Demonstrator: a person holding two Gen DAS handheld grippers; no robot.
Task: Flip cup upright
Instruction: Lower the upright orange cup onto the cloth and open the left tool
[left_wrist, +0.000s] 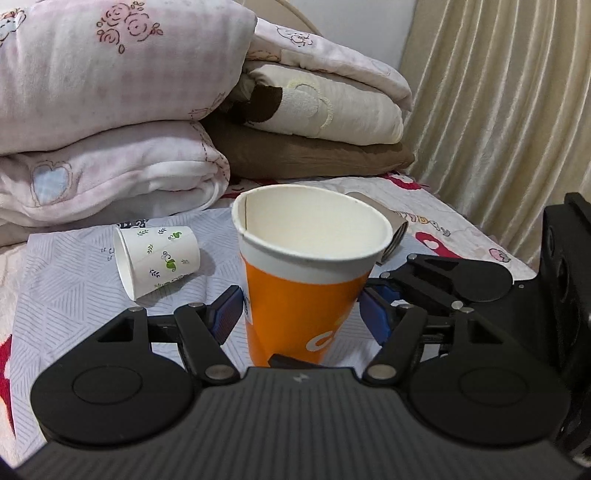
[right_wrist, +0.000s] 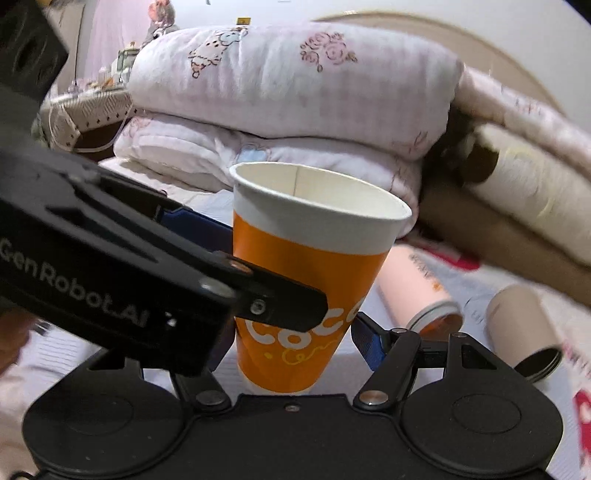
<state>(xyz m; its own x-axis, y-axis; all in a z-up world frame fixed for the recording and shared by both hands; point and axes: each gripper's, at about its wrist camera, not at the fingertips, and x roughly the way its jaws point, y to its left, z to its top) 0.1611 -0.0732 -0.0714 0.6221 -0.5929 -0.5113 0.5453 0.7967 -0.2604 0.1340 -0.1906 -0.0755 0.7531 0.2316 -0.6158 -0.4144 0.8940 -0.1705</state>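
An orange and white paper cup (left_wrist: 303, 288) stands upright, mouth up, on the bed sheet between my left gripper's (left_wrist: 301, 310) blue pads. The pads touch its sides. In the right wrist view the same cup (right_wrist: 306, 280) stands between my right gripper's (right_wrist: 295, 332) fingers; the right pad (right_wrist: 364, 338) is just apart from the cup. The left gripper's body (right_wrist: 110, 266) crosses in front and hides the right gripper's left finger.
A small white cup with leaf prints (left_wrist: 157, 258) lies on its side at the left. A pink cup (right_wrist: 421, 291) and a brown cup (right_wrist: 524, 332) lie on their sides at the right. Folded quilts (left_wrist: 110, 110) are stacked behind. A curtain (left_wrist: 509, 110) hangs at the right.
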